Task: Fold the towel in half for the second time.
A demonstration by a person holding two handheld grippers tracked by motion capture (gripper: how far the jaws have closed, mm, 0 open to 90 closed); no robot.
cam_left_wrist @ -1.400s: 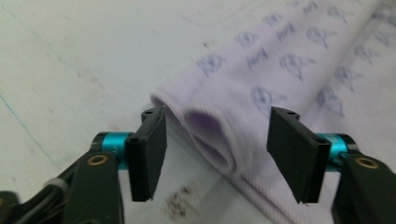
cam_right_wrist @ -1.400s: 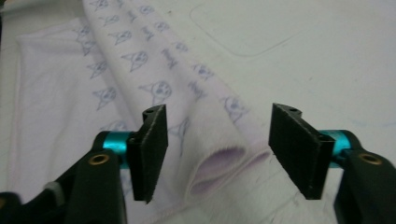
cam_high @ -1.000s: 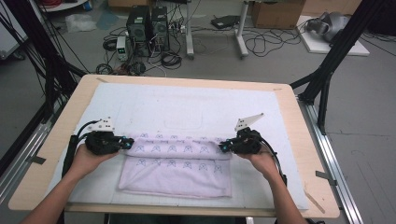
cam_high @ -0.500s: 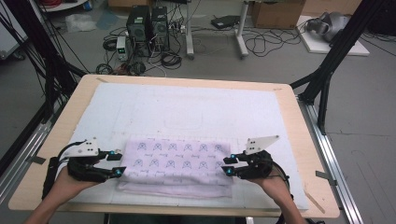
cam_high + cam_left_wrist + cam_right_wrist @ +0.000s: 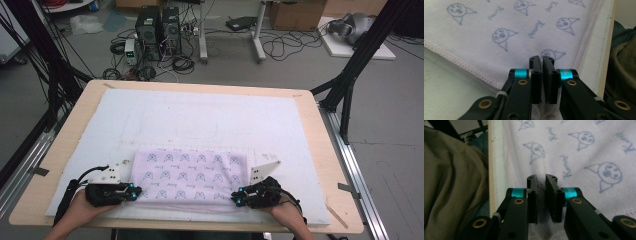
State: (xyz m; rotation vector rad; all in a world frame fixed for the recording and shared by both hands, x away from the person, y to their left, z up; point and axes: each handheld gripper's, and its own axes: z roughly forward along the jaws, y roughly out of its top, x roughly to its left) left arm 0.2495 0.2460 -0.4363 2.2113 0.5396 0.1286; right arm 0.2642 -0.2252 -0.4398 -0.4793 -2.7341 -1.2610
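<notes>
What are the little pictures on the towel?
Blue cartoon faces and words on the pale lilac cloth towel, clearest in the left gripper view.

pale lilac towel [image 5: 190,175] printed with blue cartoon faces and script, stitched hem along its edges. it lies folded and flat near the front edge of the white mat [image 5: 210,120], centred between the left and right edges.

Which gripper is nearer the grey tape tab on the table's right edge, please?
Right. The right gripper, jaws just closing on the towel, sits beside the tape tab; the left gripper is across the towel.
</notes>
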